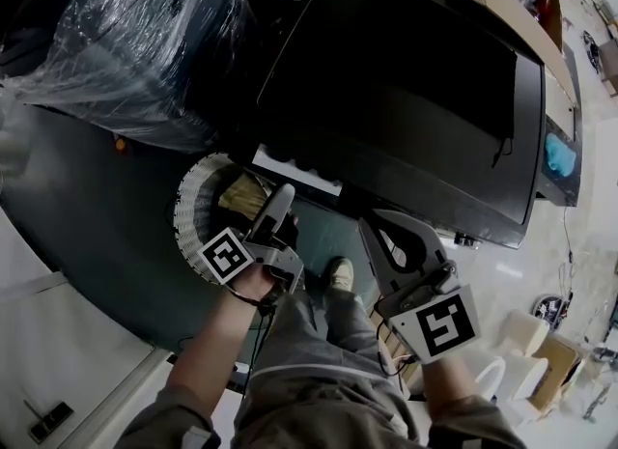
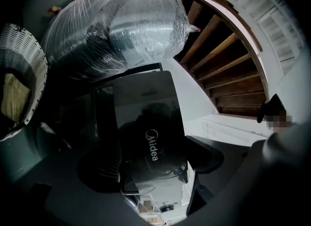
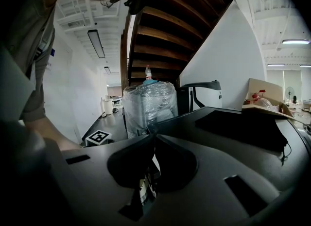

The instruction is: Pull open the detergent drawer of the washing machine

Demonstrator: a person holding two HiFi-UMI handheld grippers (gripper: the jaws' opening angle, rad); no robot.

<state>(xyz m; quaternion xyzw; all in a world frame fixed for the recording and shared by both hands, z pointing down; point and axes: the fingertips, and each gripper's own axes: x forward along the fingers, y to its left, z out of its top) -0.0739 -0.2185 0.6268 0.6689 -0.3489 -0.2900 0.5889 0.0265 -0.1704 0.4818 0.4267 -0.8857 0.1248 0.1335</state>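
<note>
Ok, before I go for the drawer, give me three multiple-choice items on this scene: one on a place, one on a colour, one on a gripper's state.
1. Where is the white basket?
A. on top of the washing machine
B. on the floor, beside the left gripper
C. between the jaws of the right gripper

2. What colour is the machine's lid?
A. white
B. red
C. black

3. How do the right gripper's jaws stand?
A. together
B. wide apart
C. clamped on the basket's rim

Answers:
1 B, since the head view shows the basket low on the dark floor, just left of that gripper.
2 C, since the lid is glossy black in the head view.
3 A, since the right gripper view shows the two tips meeting.
</note>
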